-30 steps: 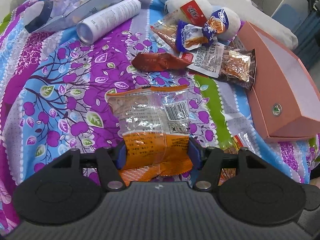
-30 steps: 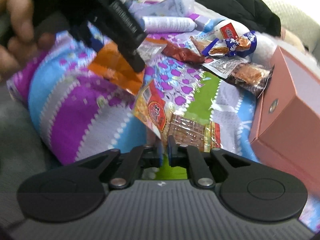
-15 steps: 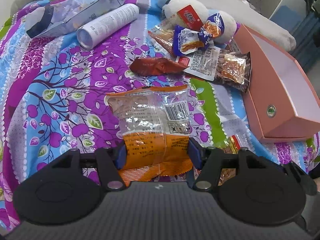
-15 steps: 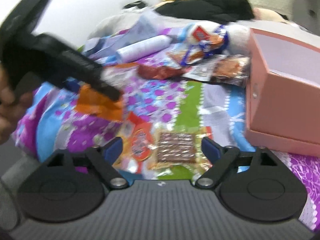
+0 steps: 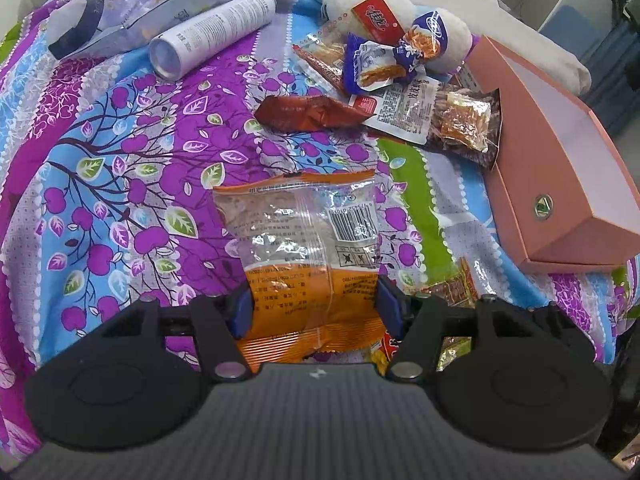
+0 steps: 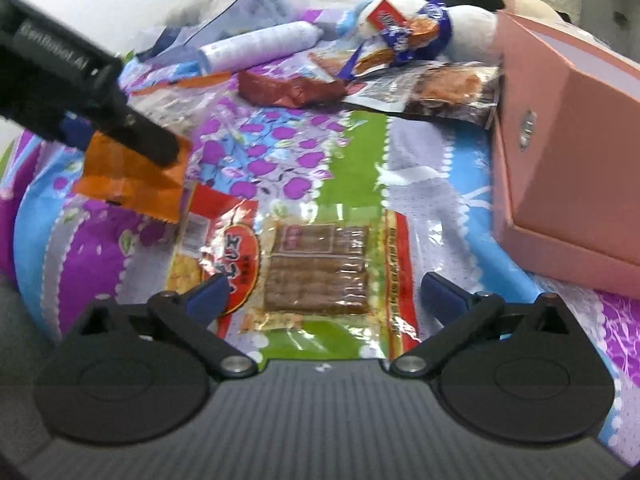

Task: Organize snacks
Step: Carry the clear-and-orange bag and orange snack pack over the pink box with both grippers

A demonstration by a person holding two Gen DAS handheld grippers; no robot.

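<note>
Both grippers were at work over the bedspread (image 5: 120,184). Left gripper (image 5: 314,308) was clamped on the orange end of an orange packet (image 5: 304,240), its blue pads pressed against either edge so the clear half with the barcode lay forward over the cloth. From the right wrist view the same packet (image 6: 132,176) hung from that gripper at the upper left — lifted by one end, probably so it could be carried to the pink box (image 5: 560,168) without dragging.

Right gripper (image 6: 324,292) had just been opening and stood spread wide, with nothing pressed between its pads. A red-edged packet (image 6: 316,268) showing brown bars lay flat on the cloth between the two fingers; neither pad touched it. Wide jaws suited it, since the packet is broad and flat and would need straddling before a squeeze.

Remaining snacks sat heaped at the far side beside the box's open end: a dark red packet (image 5: 308,112), blue-wrapped sweets (image 5: 376,66) and a dark packet (image 5: 464,124) of brownish pieces touching the box wall. A white tube (image 5: 212,32) lay further off, to the left. What the box held could not be seen, so most of the sorting seemed undone.
</note>
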